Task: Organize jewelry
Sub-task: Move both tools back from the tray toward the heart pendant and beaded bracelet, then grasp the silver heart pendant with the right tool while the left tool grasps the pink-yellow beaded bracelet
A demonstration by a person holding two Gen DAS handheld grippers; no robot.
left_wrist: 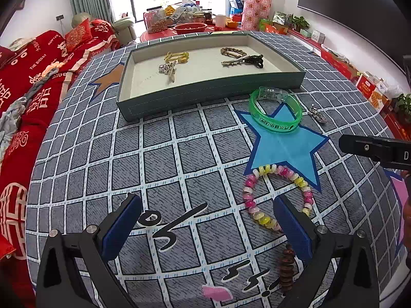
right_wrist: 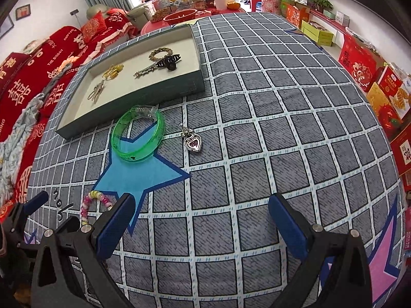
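Note:
A teal tray [left_wrist: 205,91] [right_wrist: 143,102] with a pale lining holds a yellow hair tie [left_wrist: 177,56], a beige clip [left_wrist: 170,70], a brown bracelet [left_wrist: 232,51] and a black claw clip [left_wrist: 254,60]. In front of it, on the checked cloth, lie a green bangle [left_wrist: 274,111] [right_wrist: 138,134], a silver heart pendant [right_wrist: 192,142] [left_wrist: 318,114], a pink and yellow bead bracelet [left_wrist: 277,197] [right_wrist: 95,202] and a dark brown bead bracelet [left_wrist: 286,269]. My left gripper [left_wrist: 208,220] is open just left of the bead bracelet. Also open, my right gripper [right_wrist: 201,218] hovers over bare cloth.
A blue star [left_wrist: 282,143] and a pink star [right_wrist: 382,256] are printed on the cloth. A red-covered sofa [left_wrist: 30,82] lies to the left. Boxes [right_wrist: 359,59] line the right wall, and a cluttered table [left_wrist: 185,23] stands behind the tray.

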